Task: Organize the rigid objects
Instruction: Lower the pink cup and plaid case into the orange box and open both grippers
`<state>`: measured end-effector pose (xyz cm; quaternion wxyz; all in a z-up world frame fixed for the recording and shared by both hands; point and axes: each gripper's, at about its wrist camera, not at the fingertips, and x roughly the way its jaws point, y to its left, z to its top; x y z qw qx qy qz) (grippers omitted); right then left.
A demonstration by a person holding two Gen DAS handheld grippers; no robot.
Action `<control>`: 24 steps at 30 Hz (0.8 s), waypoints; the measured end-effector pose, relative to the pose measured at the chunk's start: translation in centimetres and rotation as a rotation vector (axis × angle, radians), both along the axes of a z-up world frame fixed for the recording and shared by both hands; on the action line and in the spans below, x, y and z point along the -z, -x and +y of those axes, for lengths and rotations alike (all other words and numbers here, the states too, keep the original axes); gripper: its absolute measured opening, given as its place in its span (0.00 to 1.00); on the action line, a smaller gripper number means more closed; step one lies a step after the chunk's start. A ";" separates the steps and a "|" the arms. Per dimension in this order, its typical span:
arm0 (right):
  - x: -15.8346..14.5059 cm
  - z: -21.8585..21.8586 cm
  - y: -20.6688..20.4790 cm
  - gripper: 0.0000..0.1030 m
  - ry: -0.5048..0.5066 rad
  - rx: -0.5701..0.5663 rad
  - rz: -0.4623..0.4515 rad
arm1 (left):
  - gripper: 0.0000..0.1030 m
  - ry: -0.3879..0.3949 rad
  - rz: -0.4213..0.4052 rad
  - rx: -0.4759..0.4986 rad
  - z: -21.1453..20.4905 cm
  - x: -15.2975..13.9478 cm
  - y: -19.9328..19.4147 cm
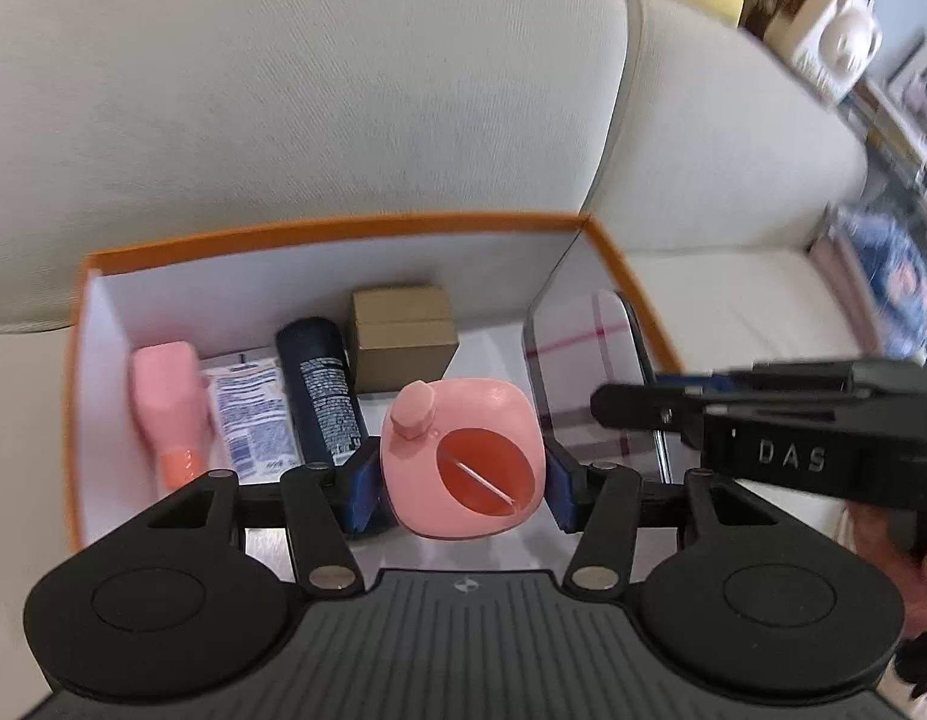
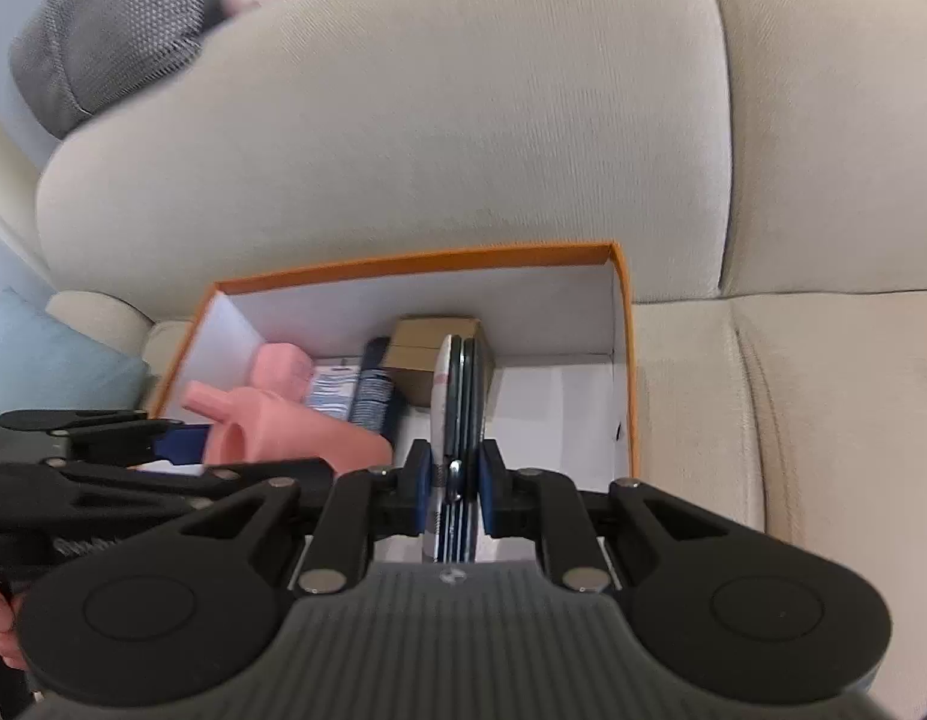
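Now your left gripper point(image 1: 463, 474) is clamped on the pink plastic jug point(image 1: 463, 456) over the orange-rimmed white box point(image 1: 337, 227); lower it into the bare floor beside the brown carton point(image 1: 403, 339). Your right gripper point(image 2: 454, 480), clamped on the flat checked case point(image 2: 454, 396), holds it upright near the right wall; keep them apart.

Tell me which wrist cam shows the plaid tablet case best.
Left wrist: the plaid case shows its broad face, standing inside the orange box. Right wrist sees it only edge-on, clamped in the right tongs.
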<state>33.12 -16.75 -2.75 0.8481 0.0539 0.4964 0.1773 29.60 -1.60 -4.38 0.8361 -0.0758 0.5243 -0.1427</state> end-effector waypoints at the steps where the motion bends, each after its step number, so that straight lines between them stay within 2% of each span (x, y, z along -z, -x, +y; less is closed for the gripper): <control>1: 0.7 0.0 -0.9 0.16 0.005 -0.001 0.015 | 0.60 -0.014 0.010 0.009 -0.2 0.6 -0.6; 10: 4.3 0.3 -6.2 0.16 0.025 -0.008 0.087 | 0.60 -0.083 0.057 0.065 -1.5 3.9 -4.3; 16: 5.7 1.3 -7.8 0.16 0.033 -0.010 0.139 | 0.60 -0.121 0.062 0.105 -2.2 4.9 -4.8; 24: 6.5 2.2 -8.2 0.17 0.086 -0.040 0.125 | 0.63 -0.140 0.059 0.082 -2.8 5.7 -4.6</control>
